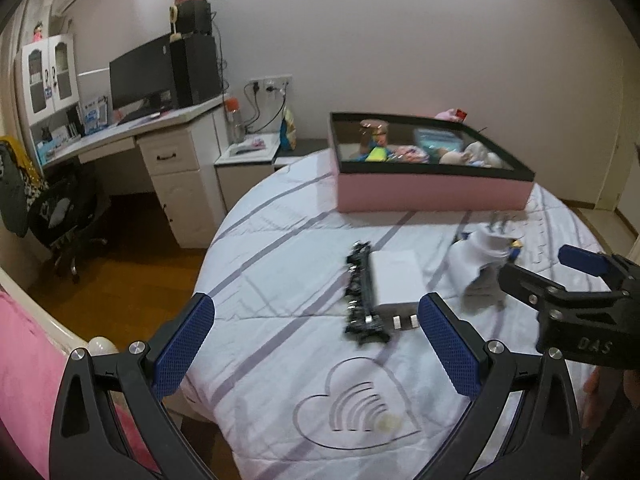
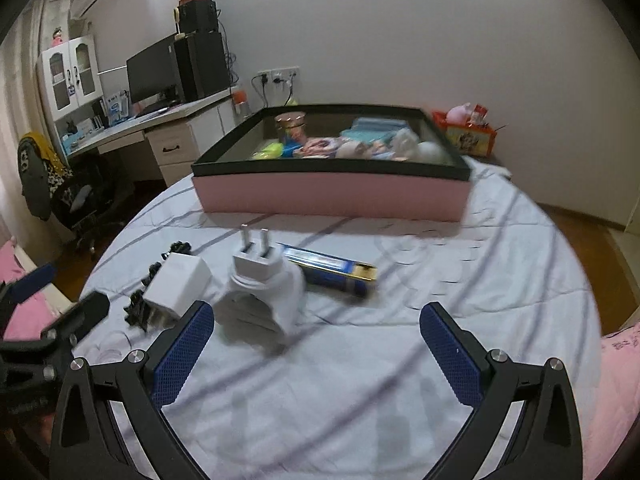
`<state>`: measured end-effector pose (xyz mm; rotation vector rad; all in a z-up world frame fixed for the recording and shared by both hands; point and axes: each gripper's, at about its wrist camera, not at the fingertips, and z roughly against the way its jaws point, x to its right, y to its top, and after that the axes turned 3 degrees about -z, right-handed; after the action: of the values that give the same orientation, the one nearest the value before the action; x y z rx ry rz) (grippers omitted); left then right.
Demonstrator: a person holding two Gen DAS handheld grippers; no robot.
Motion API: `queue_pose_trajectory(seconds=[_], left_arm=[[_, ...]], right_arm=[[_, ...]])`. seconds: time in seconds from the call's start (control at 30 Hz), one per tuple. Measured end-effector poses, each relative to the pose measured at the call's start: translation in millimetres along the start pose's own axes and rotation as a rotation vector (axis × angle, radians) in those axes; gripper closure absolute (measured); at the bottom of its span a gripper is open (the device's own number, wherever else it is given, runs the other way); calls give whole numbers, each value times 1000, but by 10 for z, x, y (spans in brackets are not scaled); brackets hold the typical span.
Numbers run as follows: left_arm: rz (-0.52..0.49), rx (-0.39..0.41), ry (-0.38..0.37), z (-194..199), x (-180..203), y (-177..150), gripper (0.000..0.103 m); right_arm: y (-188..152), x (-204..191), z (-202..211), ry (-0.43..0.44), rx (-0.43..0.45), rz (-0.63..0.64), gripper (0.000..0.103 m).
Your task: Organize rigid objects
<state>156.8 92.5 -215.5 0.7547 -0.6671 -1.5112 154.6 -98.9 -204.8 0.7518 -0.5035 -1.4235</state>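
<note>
1. Left gripper (image 1: 316, 344): blue-padded fingers spread wide, nothing between them, hovering over the white striped bedspread (image 1: 256, 280).
2. Just ahead of its fingertips, slightly toward the right pad: white charger block (image 1: 394, 280) lying flat, two metal prongs pointing back at the gripper.
3. Touching that block along its left edge: black spiky strip (image 1: 360, 292), lying lengthwise away from the gripper.
4. Right gripper (image 2: 316, 344): pads likewise spread apart, holding nothing, above bare sheet.
5. Just beyond its left pad: white plug adapter (image 2: 260, 276) with a wrapped cord, prongs tilted up and away.
6. Behind the adapter, ahead of the right gripper and toward the middle: blue and gold box (image 2: 332, 270), lying on its side, touching or just beside the adapter.
7. Farther left of the right gripper: the charger block and the black strip together.
8. Well beyond both grippers, at the far side of the bed: pink tray with black rim (image 2: 332, 196), holding a jar, cloths and small soft items.
9. Left background: desk (image 1: 132, 128) with a monitor.
</note>
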Motion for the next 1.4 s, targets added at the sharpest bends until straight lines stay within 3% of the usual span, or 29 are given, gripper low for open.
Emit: queue_pose_trajectory(seconds=[0.23, 0.27, 0.3, 0.37, 0.63, 0.73, 0.97, 1.23, 1.33, 1.4], left_arm=[[6, -26, -3, -120, -107, -26, 0], [5, -26, -8, -129, -102, -19, 0], [2, -26, -16, -136, -91, -14, 0], [-6, -26, -37, -151, -50, -5, 0], [-31, -20, -170, -173, 284, 45, 0], [-7, -23, -267, -198, 407, 85, 0], [87, -95, -387, -416, 422, 97, 1], [65, -105, -344, -478, 392, 84, 1], [34, -130, -243, -540, 375, 93, 1], [73, -148, -248, -568, 294, 85, 2]], right_arm=[[116, -180, -344, 39, -81, -28, 2], [123, -183, -387, 43, -93, -29, 9], [115, -184, -442, 56, -114, -29, 26], [85, -183, -493, 87, -147, -25, 41], [10, 75, -254, 32, -130, 11, 42], [-18, 275, -147, 7, -125, 0, 44], [-89, 609, -52, -4, -129, -37, 44], [-87, 608, -130, 26, -129, -40, 44], [-86, 619, -136, 35, -129, -46, 44], [-87, 618, -137, 38, -129, -46, 44]])
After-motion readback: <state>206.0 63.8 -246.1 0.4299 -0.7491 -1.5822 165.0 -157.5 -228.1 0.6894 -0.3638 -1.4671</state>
